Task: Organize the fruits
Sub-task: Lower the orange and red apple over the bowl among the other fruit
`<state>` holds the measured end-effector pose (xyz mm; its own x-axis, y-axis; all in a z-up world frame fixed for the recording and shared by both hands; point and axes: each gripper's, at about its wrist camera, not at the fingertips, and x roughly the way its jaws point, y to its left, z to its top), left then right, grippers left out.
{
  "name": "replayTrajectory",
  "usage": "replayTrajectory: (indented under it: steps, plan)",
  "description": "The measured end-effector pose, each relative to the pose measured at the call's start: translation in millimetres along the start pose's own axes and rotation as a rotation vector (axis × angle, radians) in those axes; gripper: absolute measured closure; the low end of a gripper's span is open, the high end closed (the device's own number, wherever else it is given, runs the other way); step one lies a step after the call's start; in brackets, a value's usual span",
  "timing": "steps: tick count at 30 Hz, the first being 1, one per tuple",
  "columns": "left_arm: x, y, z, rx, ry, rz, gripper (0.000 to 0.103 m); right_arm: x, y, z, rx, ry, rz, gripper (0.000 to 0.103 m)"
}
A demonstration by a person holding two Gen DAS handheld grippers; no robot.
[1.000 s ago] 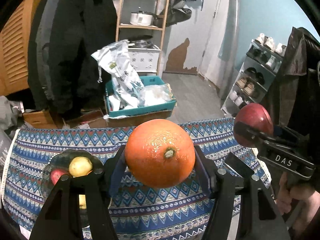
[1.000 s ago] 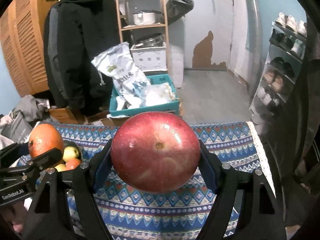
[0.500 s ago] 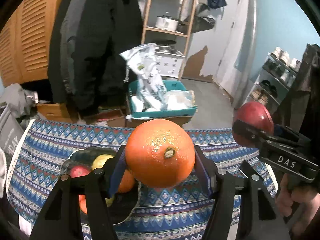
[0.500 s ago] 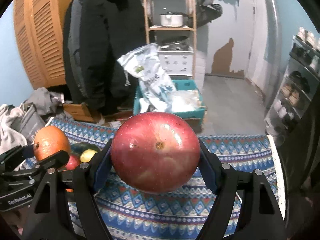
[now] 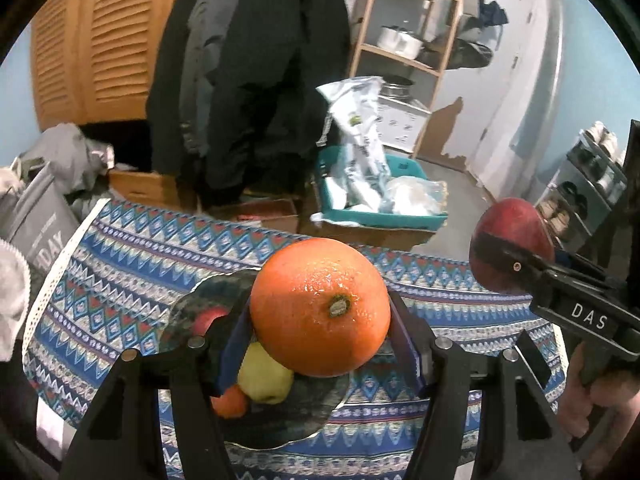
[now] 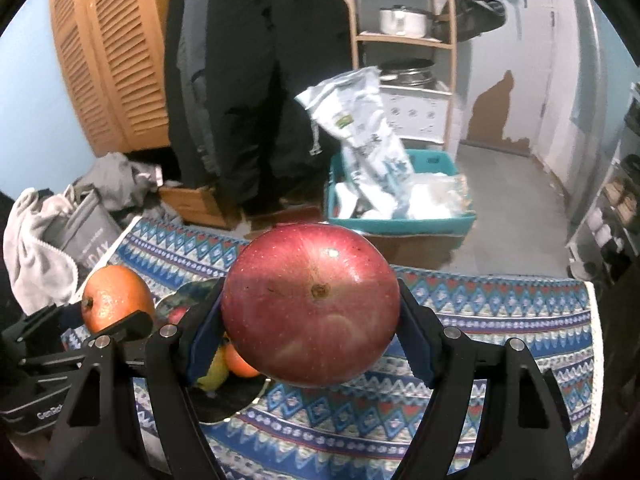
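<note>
My left gripper (image 5: 320, 344) is shut on a large orange (image 5: 320, 306), held above a dark glass plate (image 5: 280, 420) on the patterned tablecloth (image 5: 120, 272). On the plate lie a yellow-green apple (image 5: 266, 378), a small orange fruit (image 5: 229, 402) and a red fruit (image 5: 208, 318). My right gripper (image 6: 310, 332) is shut on a big red apple (image 6: 310, 304), just right of the plate (image 6: 224, 400). The red apple (image 5: 510, 248) also shows at the right of the left wrist view, and the orange (image 6: 116, 298) at the left of the right wrist view.
Beyond the table's far edge stand a teal crate (image 6: 400, 224) with plastic bags, cardboard boxes, hanging dark coats (image 6: 256, 80), a wooden shelf (image 6: 404, 40) and louvred doors. Grey clothes and a bag (image 6: 80, 236) sit at the left. A hand (image 5: 592, 412) holds the right gripper.
Both grippers have swung left over the table with their fruits. The plate has come from the far left to directly under the left gripper's orange.
</note>
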<state>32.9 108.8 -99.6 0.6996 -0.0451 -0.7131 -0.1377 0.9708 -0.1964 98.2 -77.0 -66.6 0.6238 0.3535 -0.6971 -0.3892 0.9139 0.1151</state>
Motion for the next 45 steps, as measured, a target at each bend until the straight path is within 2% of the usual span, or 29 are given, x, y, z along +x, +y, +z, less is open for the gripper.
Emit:
replayTrajectory:
  steps: [10, 17, 23, 29, 35, 40, 45]
  plan:
    - [24, 56, -11, -0.091, 0.069, 0.022, 0.038, 39, 38, -2, -0.026, 0.059, 0.056, 0.026]
    - [51, 77, -28, -0.126, 0.144, 0.038, 0.038, 72, 57, -12, -0.044, 0.121, 0.086, 0.026]
    - [77, 84, -43, -0.128, 0.224, 0.056, 0.038, 100, 68, -28, -0.059, 0.187, 0.098, 0.026]
    - [89, 90, -51, -0.135, 0.267, 0.070, 0.038, 122, 74, -39, -0.064, 0.244, 0.113, 0.026]
    - [104, 94, -59, -0.136, 0.317, 0.094, 0.037, 132, 79, -43, -0.068, 0.269, 0.124, 0.025]
    - [119, 101, -67, -0.188, 0.378, 0.086, 0.037, 139, 81, -44, -0.069, 0.283, 0.134, 0.025]
    - [117, 106, -65, -0.217, 0.351, 0.113, 0.036, 144, 84, -45, -0.073, 0.293, 0.139, 0.025]
